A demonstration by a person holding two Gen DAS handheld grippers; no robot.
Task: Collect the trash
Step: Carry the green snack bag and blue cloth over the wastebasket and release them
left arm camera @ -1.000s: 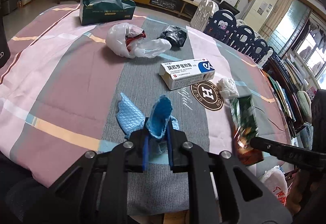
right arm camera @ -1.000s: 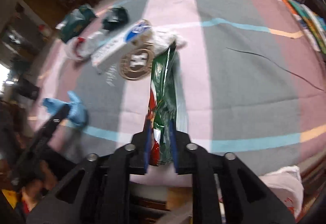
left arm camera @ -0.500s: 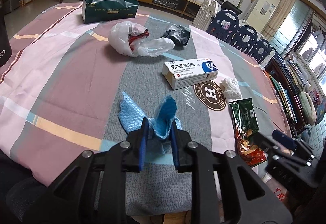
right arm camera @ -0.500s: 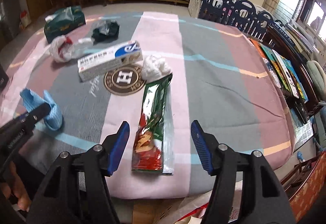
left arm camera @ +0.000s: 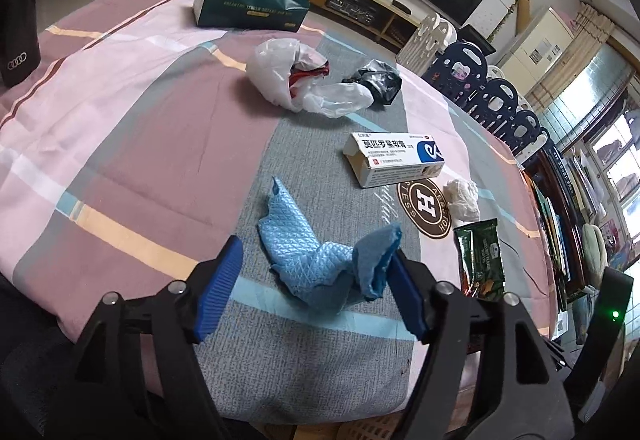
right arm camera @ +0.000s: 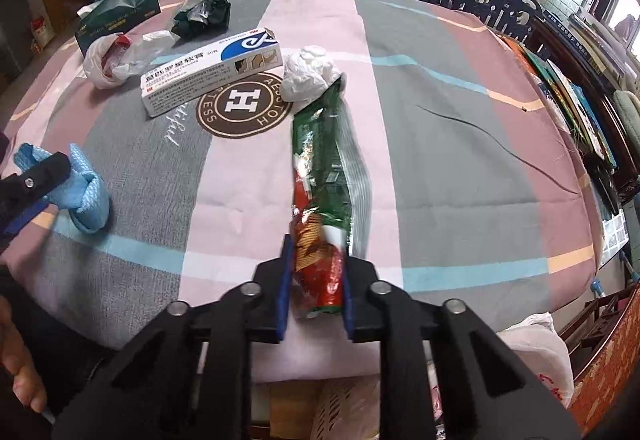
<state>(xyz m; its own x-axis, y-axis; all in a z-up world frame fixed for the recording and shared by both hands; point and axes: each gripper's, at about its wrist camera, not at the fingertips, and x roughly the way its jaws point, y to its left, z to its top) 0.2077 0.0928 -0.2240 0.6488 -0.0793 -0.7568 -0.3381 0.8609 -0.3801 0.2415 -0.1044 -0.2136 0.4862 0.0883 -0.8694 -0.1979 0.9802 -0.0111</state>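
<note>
A crumpled blue cloth (left arm camera: 296, 244) lies on the striped tablecloth between the jaws of my left gripper (left arm camera: 316, 260). Those jaws are opening wide; one raised fold leans on the right pad, and nothing is clamped. The same cloth (right arm camera: 90, 199) shows at the left of the right wrist view. A long green and red snack wrapper (right arm camera: 320, 159) lies lengthwise ahead of my right gripper (right arm camera: 316, 260), whose jaws are closing with the pads pinching the wrapper's near red end. In the left wrist view that wrapper (left arm camera: 480, 260) sits near the right table edge.
Farther back lie a white ointment box (right arm camera: 208, 67), a crumpled white tissue (right arm camera: 310, 73), a white plastic bag (left arm camera: 288, 75), a black bag (left arm camera: 376, 79) and a green tissue pack (left arm camera: 248, 3). A black bottle (left arm camera: 16, 19) stands far left. A white bag (right arm camera: 536, 352) hangs below the near edge.
The left jaws went from clamped on the blue cloth to wide apart, and the cloth slumped onto the table. The right jaws opened over the wrapper, then closed on its near end.
</note>
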